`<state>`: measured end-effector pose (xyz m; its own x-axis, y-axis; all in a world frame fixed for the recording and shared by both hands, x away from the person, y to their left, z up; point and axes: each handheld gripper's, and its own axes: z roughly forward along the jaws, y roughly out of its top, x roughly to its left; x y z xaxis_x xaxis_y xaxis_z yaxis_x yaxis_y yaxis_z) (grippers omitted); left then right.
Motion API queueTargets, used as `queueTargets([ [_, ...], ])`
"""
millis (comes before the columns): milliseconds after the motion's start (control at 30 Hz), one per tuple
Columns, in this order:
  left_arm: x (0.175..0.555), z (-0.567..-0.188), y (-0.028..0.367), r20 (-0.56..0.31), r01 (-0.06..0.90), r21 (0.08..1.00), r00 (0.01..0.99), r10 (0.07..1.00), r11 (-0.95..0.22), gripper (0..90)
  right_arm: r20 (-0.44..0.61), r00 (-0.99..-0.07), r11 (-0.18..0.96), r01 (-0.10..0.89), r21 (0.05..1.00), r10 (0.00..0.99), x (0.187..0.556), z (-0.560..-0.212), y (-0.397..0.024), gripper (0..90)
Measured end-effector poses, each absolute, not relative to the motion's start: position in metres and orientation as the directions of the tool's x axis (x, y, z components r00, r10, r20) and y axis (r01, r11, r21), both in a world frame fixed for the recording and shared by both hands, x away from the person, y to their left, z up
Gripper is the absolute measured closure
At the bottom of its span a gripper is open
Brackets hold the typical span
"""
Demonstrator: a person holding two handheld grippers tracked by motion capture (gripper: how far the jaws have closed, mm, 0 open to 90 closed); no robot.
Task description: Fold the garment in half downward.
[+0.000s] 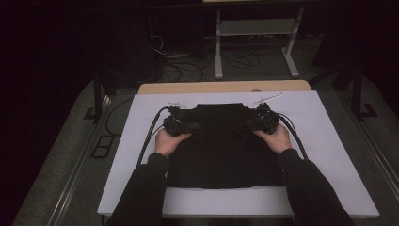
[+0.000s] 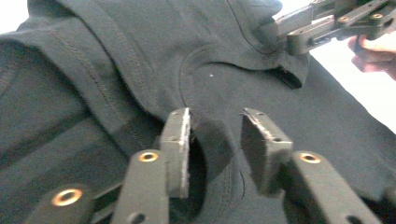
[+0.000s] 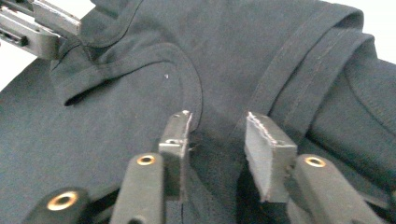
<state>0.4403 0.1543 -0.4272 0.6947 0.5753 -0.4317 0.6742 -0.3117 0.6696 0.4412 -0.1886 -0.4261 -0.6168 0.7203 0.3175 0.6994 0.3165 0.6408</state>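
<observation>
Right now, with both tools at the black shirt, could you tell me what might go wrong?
1. The left tool stands open over a fold near the collar, so closing may catch extra layers of the black shirt.
2. The right tool is open beside the doubled sleeve hem; uneven grips could skew the shirt on the white board.

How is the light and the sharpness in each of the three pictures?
High view: dim, the black garment lacks detail on the pale board. Left gripper view: brighter, stitching readable, near jaws slightly soft. Right gripper view: seams sharp, white background blown out at the corners.
</observation>
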Motion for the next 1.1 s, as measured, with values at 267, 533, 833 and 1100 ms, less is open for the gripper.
queueTargets([
  [267,0.440,-0.429,0.156,-0.424,0.666,0.655,0.715,0.557,-0.357,87.6,0.351,-0.631,0.327,0.707,0.627,0.692,0.438,-0.425,-0.189,88.6],
  [533,0.436,-0.427,0.154,-0.420,0.658,0.666,0.720,0.553,-0.351,88.5,0.343,-0.650,0.327,0.684,0.651,0.678,0.430,-0.419,-0.192,88.8],
  [833,0.433,-0.431,0.163,-0.420,0.660,0.669,0.715,0.559,-0.342,88.4,0.359,-0.630,0.274,0.684,0.676,0.688,0.426,-0.421,-0.208,75.1],
  [1100,0.433,-0.434,0.169,-0.426,0.665,0.669,0.708,0.562,-0.330,88.4,0.329,-0.615,0.287,0.689,0.665,0.716,0.432,-0.427,-0.205,48.5],
])
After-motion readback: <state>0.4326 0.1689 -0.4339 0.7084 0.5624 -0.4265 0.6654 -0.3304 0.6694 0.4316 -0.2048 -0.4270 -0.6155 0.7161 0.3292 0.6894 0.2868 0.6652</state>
